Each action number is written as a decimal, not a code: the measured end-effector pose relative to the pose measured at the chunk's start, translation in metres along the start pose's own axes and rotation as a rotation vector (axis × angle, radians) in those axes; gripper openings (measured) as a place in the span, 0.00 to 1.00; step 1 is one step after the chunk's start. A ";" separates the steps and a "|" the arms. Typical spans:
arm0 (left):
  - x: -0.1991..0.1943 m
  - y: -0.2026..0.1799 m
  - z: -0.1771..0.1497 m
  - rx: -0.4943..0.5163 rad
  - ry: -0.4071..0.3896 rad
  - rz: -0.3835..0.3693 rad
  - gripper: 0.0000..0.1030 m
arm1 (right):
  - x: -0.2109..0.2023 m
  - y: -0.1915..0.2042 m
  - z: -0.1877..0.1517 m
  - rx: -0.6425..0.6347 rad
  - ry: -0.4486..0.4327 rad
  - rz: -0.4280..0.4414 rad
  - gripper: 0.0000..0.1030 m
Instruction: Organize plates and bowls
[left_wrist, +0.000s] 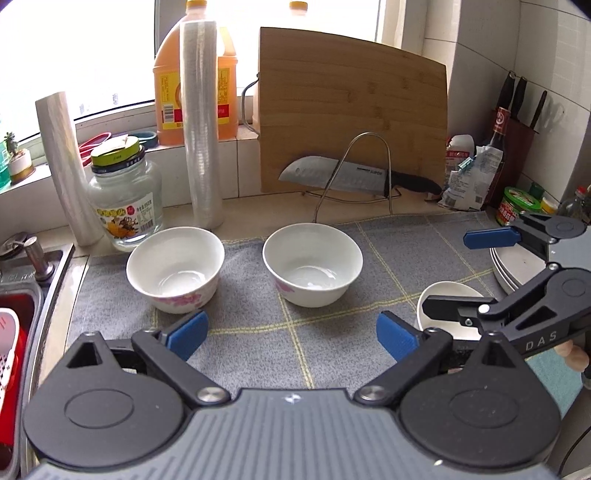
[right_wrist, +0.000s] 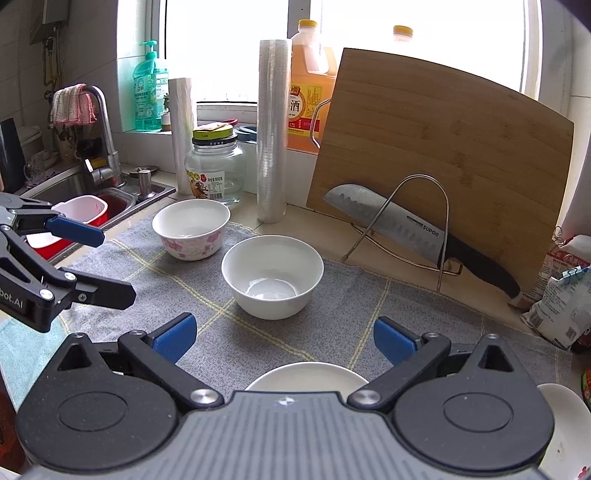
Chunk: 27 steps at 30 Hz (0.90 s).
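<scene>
Left wrist view: left gripper (left_wrist: 290, 334) hovers low over the grey mat (left_wrist: 325, 332) on the worktop, jaws spread wide, holding nothing.
Right wrist view: right gripper (right_wrist: 284, 339) likewise has its jaws spread and empty.
Landmark: cutting board (left_wrist: 351, 110) leaning at the back of the worktop.
Plain bowl (left_wrist: 312, 269): on the mat, just in front of the cutting board.
Flowered bowl (left_wrist: 175, 269): on the mat, left of the board, near the glass jar (left_wrist: 125, 199).
Third bowl (left_wrist: 452, 310): right of the board, nearer the camera, under the right gripper.
Plates (left_wrist: 506, 273): a stack at the mat's right edge.
Progress: judged early; three bowls stand apart, none nested.
Left to do: probably gather the bowls into one stack beside the plates.
Hard to make out: the third bowl and the plates are partly covered by the right gripper; how many plates cannot be told.
</scene>
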<state>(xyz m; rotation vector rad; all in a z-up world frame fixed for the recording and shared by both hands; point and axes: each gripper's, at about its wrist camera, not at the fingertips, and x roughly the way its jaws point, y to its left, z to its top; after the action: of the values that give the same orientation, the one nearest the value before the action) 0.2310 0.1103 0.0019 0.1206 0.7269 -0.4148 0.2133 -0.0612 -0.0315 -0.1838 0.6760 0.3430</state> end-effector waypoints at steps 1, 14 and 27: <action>0.003 0.003 0.004 0.013 0.004 -0.008 0.95 | 0.002 0.002 0.001 0.000 0.004 -0.006 1.00; 0.053 0.026 0.042 0.142 0.109 -0.088 0.95 | 0.044 0.026 0.007 -0.036 0.109 -0.092 1.00; 0.130 0.019 0.077 0.255 0.220 -0.172 0.94 | 0.083 0.024 0.021 -0.043 0.151 -0.080 1.00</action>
<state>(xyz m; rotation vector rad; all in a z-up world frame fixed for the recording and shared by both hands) 0.3736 0.0664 -0.0286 0.3495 0.9023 -0.6656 0.2772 -0.0128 -0.0702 -0.2790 0.8083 0.2691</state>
